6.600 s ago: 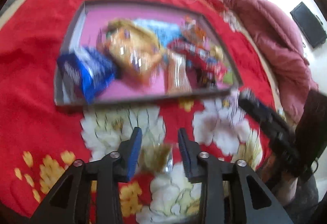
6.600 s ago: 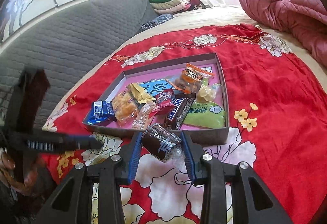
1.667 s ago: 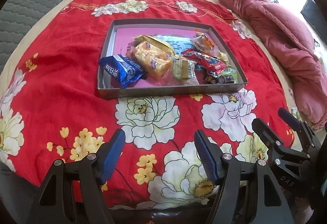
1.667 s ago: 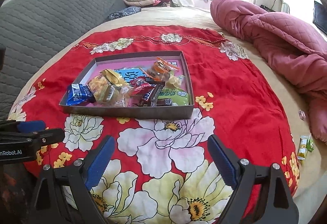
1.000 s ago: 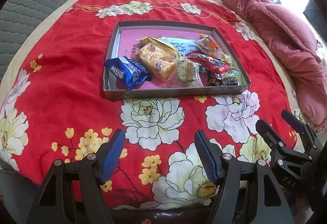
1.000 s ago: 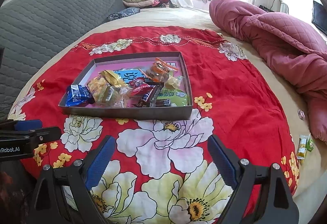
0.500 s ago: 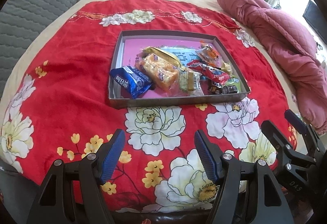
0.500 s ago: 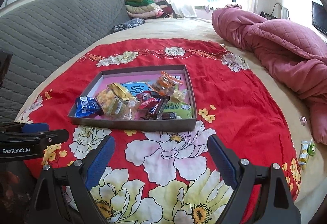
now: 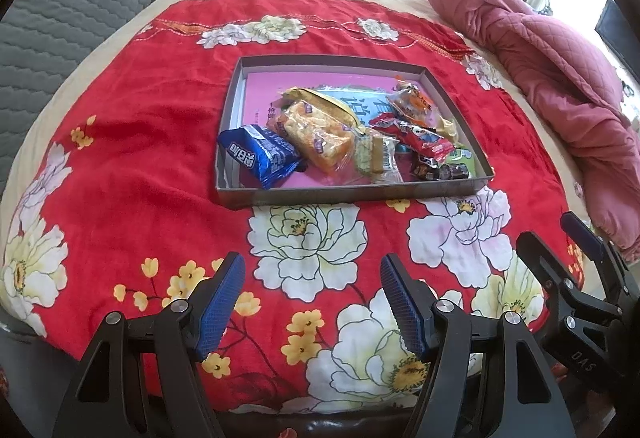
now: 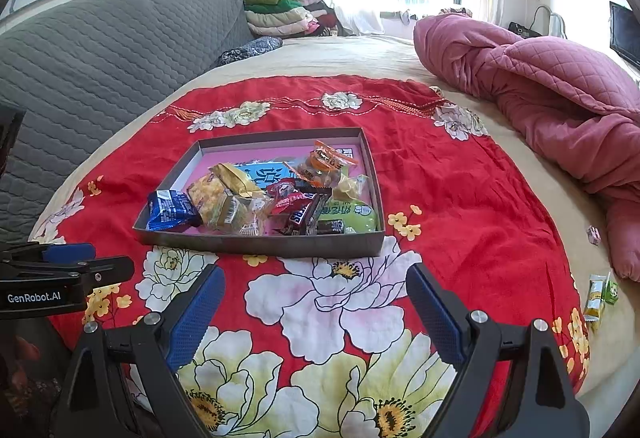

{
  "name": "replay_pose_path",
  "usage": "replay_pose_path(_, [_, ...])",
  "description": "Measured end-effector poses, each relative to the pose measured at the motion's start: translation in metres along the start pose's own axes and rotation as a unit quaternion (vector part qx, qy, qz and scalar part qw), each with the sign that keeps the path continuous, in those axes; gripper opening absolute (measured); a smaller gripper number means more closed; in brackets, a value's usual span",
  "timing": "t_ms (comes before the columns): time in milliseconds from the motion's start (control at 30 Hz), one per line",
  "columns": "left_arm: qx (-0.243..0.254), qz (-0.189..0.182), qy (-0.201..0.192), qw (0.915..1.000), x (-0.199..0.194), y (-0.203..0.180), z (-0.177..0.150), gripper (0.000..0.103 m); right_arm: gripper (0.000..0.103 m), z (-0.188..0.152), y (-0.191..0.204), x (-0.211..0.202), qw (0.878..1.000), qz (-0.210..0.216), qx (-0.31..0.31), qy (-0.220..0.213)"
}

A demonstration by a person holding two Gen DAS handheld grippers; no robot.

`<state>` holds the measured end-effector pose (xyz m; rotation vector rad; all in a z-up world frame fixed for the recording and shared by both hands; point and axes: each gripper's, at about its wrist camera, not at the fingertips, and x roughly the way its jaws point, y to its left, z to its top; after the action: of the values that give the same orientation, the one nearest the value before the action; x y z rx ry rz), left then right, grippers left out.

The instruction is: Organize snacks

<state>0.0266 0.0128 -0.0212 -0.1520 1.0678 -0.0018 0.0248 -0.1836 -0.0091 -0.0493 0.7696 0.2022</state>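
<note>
A few seconds ago each of your grippers held a snack. Now both are empty. Your left gripper (image 9: 312, 302) has its jaws apart with nothing between them, low in the frame. Your right gripper (image 10: 316, 312) is spread even wider, also low. You have pulled both back from the box (image 9: 360, 193). The snacks (image 9: 332, 136) sit piled inside it, in the middle of the frame. The red cloth (image 9: 132, 142) looks bare, so this job seems nearly done. One small packet (image 10: 600, 292) lies at the far right, off the cloth.
</note>
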Motion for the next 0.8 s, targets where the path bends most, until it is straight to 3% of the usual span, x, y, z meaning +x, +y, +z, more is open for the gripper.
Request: replay_pose_path(800, [0.003,0.007,0.006,1.0,0.0029,-0.0002,-0.0004,0.072,0.092,-0.0017,-0.0012,0.0017,1.0,0.0,0.002,0.002])
